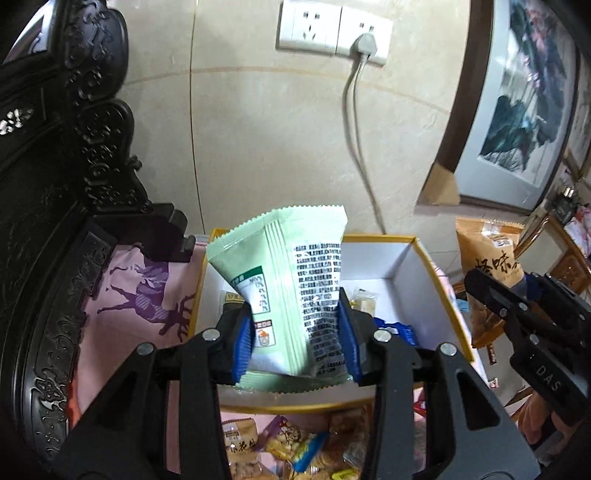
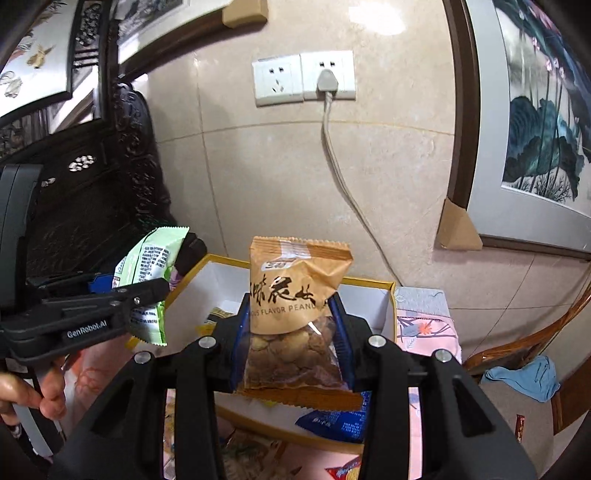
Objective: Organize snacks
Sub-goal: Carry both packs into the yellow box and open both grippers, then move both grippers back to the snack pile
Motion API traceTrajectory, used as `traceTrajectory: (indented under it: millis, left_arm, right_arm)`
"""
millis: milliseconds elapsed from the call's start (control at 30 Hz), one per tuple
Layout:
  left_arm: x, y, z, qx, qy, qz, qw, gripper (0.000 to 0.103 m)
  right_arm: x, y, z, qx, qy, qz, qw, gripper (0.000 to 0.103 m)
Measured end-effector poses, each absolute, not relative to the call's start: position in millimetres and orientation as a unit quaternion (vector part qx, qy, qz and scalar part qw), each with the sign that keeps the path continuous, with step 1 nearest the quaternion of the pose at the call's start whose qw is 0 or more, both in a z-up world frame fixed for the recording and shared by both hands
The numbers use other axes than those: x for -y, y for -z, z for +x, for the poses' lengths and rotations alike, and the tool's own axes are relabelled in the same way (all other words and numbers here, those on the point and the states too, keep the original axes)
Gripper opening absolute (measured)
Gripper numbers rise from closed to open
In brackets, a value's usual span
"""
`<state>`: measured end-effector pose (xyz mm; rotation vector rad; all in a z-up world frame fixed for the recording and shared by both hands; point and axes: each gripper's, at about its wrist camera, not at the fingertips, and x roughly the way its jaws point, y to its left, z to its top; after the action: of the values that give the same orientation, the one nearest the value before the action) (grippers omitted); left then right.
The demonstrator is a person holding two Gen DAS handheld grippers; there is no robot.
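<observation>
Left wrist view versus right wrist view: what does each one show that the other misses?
Only the left wrist view shows the green packet's nutrition table and loose snacks below the box. Only the right wrist view shows a hand on the left gripper and blue cloth on a chair. Both show the box, peanut packet and wall sockets.

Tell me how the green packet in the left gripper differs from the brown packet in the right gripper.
The green packet is pale green and opaque; the brown packet is kraft brown with a clear lower window showing peanuts. The green packet shows its back, with fine print and a nutrition table; the brown packet shows its front, with large lettering. Both stand upright, pinched between blue pads, left gripper and right gripper, above the white box.
</observation>
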<state>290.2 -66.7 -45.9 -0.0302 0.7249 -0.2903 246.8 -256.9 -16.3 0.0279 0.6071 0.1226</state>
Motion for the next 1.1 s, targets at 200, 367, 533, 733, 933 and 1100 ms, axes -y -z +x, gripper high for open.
traceTrajectory:
  millis: [200,367,533,733,933,1100]
  left_arm:
    - [72.2,65.8,313.1,-0.374,0.127,-0.009,0.919,0.044]
    - [68.9,64.1,321.0,-0.369,0.114,-0.029,0.922,0.093]
    - [63.9,47.0,311.6,-0.345,0.112,-0.033,0.931,0.097]
    - [46.0,38.7,290.4,-0.342,0.112,-0.054,0.931,0.097]
    - [12.6,58.2,251.8,-0.353,0.093,-0.07,0.928,0.099]
    - [-8.3,94.1,219.6,-0.401,0.072,-0.053,0.912,0.099]
  right_arm:
    - [261.8,36.0,272.5,-0.321,-0.046,0.026,0.946,0.041]
    - [258.4,40.8,284.3,-0.337,-0.037,0.013,0.941,0.054]
    - [256.0,31.1,274.6,-0.325,-0.026,-0.006,0.945,0.071]
    - [260.9,25.7,245.9,-0.331,-0.034,-0.002,0.943,0.071]
    - [269.5,55.1,203.6,-0.385,-0.078,0.002,0.92,0.071]
    - [271.5,107.7,169.4,-0.47,-0.089,-0.008,0.878,0.071]
